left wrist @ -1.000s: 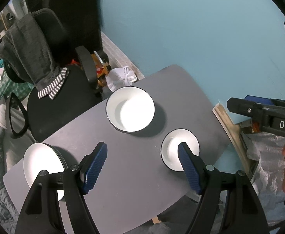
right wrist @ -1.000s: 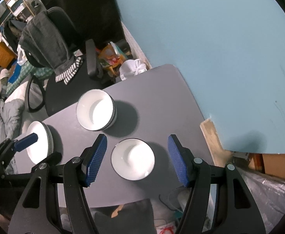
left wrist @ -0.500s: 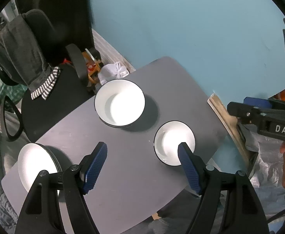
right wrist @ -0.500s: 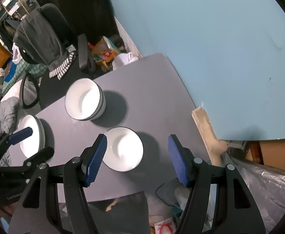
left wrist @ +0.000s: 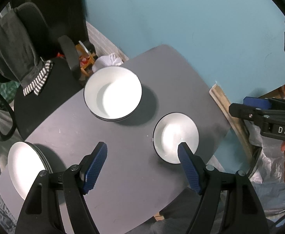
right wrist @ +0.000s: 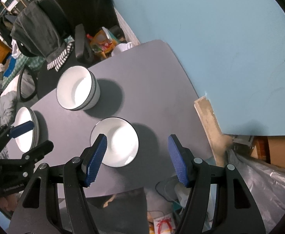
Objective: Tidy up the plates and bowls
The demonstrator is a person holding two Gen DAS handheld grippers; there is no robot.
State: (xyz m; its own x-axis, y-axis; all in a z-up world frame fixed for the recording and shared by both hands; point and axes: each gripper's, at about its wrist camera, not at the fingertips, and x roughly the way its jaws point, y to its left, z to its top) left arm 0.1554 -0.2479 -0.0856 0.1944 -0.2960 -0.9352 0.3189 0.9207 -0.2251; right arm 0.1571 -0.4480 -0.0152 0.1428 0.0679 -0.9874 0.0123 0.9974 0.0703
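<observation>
On the table (left wrist: 134, 185) I see plates (left wrist: 23, 167) at left, stacked bowls (left wrist: 113, 93) behind, a single bowl (left wrist: 173, 132) right.

Bowl stack (left wrist: 113, 94): one, two bowls visible by rims. Single bowl (left wrist: 175, 136): one. Plate stack (left wrist: 24, 167): one, plate count unclear. Table (left wrist: 134, 175): one. Office chair (left wrist: 35, 89): one. Grippers: two.

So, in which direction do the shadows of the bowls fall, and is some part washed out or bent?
Left wrist view: stacked bowls cast a soft shadow rightward; white insides overexposed. Right wrist view: same rightward shadow beside the small bowl; the table edge bows from fisheye.
</observation>
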